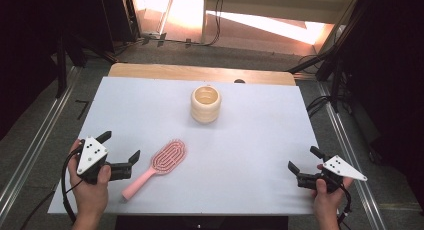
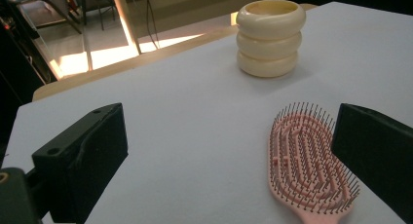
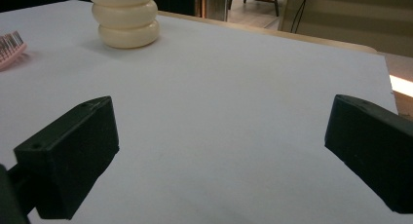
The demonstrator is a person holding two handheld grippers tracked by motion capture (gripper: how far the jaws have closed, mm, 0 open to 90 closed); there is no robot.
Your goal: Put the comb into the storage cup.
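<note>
A pink hairbrush (image 1: 161,163) lies bristles up on the white table (image 1: 250,140), its handle pointing to the front left. In the left gripper view the pink hairbrush (image 2: 304,160) sits just ahead, near the right jaw. A cream ribbed cup (image 1: 205,104) stands upright toward the back middle; the cup (image 2: 270,36) rises beyond the brush, and the cup (image 3: 126,19) shows far off to the left. My left gripper (image 1: 120,146) is open just left of the brush, holding nothing. At the front right my right gripper (image 1: 305,159) is open over bare table.
The table's wooden back edge (image 1: 200,71) shows behind the white sheet. Metal rails and dark floor flank both sides. Bare surface spreads between the brush and my right gripper.
</note>
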